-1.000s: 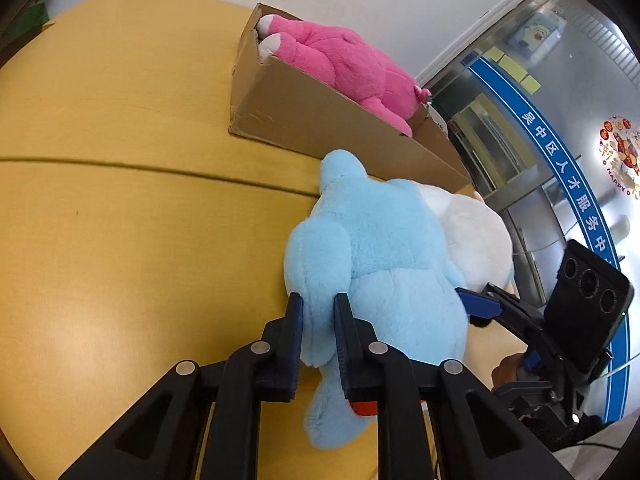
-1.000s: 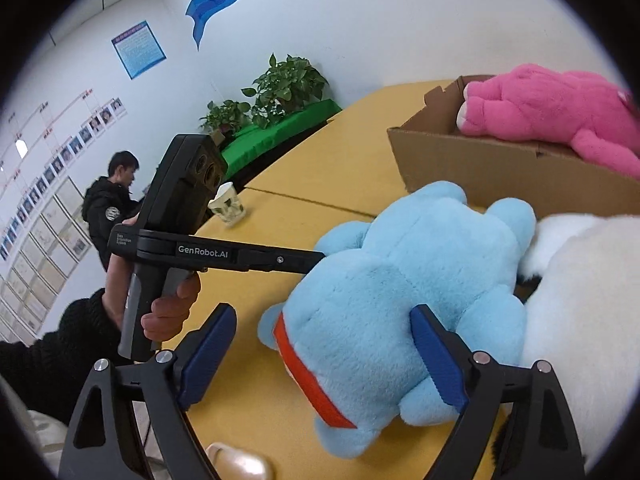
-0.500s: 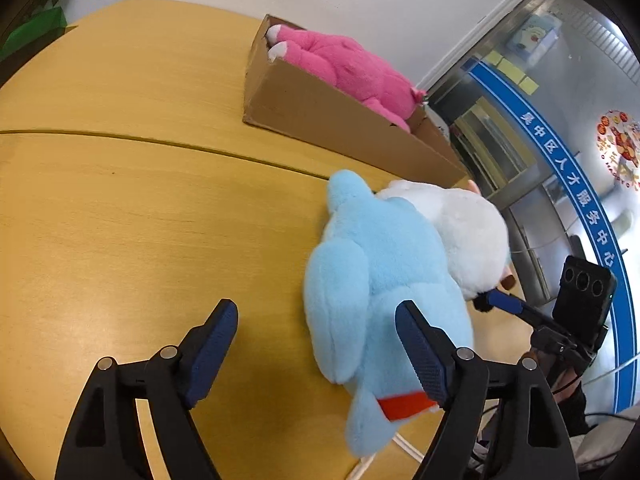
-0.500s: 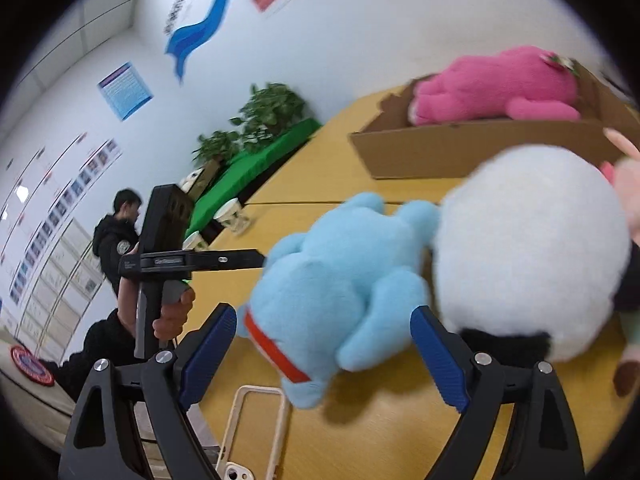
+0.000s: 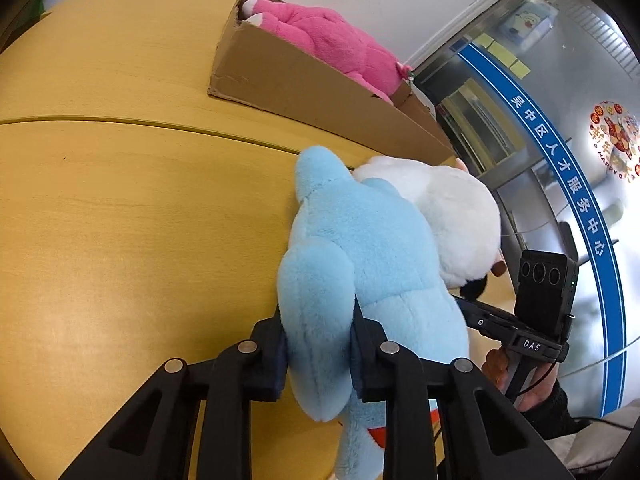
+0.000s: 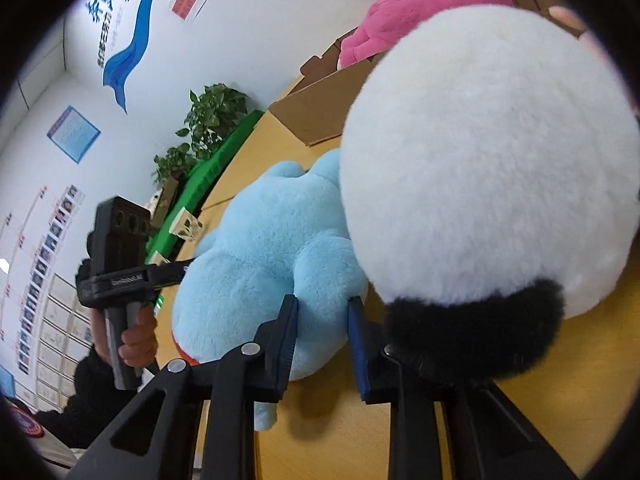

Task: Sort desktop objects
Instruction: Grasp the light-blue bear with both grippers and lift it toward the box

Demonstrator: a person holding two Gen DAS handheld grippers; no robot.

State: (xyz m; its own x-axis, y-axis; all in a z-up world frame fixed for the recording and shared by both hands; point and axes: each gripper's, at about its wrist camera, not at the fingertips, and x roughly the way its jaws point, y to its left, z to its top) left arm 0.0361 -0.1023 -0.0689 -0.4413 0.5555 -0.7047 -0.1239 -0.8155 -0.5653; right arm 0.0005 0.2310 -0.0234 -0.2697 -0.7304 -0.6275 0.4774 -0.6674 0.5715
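Note:
A light blue plush toy (image 5: pixel 360 248) lies on the yellow table (image 5: pixel 120 208), against a white plush with a black patch (image 5: pixel 448 208). My left gripper (image 5: pixel 318 354) is shut on one limb of the blue plush. In the right wrist view my right gripper (image 6: pixel 322 344) is shut on another limb of the blue plush (image 6: pixel 264 256), right beside the white plush (image 6: pixel 488 152). A pink plush (image 5: pixel 320 40) lies in the cardboard box (image 5: pixel 312 88) at the back.
The other gripper's handle and the hand that holds it show in each view (image 5: pixel 536 320) (image 6: pixel 120 272). Potted plants and a green ledge (image 6: pixel 208 148) stand beyond the table's far edge. A glass door (image 5: pixel 560 128) is on the right.
Both grippers were open half a second ago. Both have moved in and shut on limbs of the blue plush. The right gripper has come close to the white plush.

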